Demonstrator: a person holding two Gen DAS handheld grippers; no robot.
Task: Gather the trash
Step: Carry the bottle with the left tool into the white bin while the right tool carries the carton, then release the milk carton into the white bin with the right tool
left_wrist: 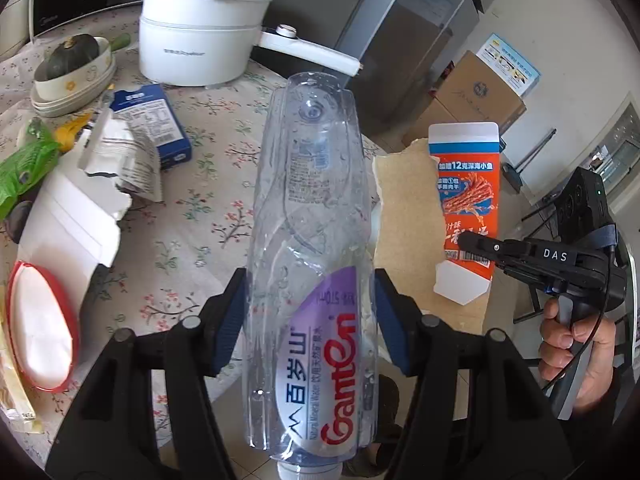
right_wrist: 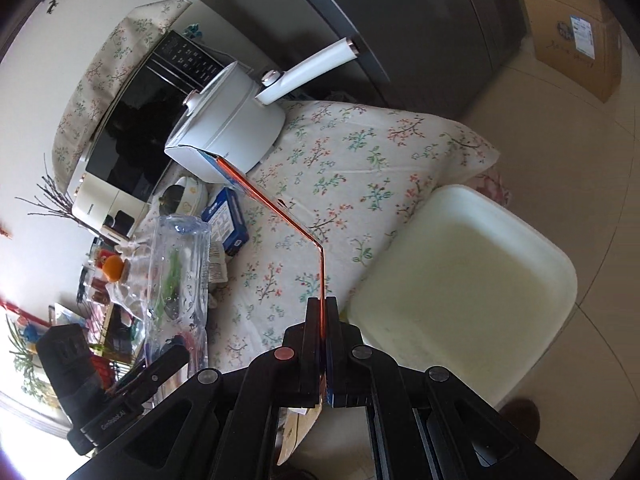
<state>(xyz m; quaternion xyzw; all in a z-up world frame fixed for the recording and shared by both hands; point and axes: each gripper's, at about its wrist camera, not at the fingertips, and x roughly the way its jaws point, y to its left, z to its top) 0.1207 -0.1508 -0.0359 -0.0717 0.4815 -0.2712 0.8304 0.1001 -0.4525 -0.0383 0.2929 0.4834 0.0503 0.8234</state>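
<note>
My left gripper (left_wrist: 308,312) is shut on a crushed clear Ganten water bottle (left_wrist: 310,248), held above the floral tablecloth with its cap toward the camera. The bottle also shows in the right wrist view (right_wrist: 180,268). My right gripper (right_wrist: 322,320) is shut on a flattened orange and white snack carton (right_wrist: 276,208), seen edge-on. In the left wrist view the carton (left_wrist: 466,200) hangs in the right gripper (left_wrist: 472,242) to the right of the bottle. More trash lies on the table: torn white packaging (left_wrist: 108,164), a blue box (left_wrist: 156,120) and a green wrapper (left_wrist: 24,168).
A white electric pot (left_wrist: 200,40) with a long handle stands at the back of the table. A bowl holding a dark squash (left_wrist: 72,64) is at the left. A red-rimmed container (left_wrist: 40,328) lies near left. A cream chair seat (right_wrist: 460,280) stands beside the table. Cardboard boxes (left_wrist: 476,96) are behind.
</note>
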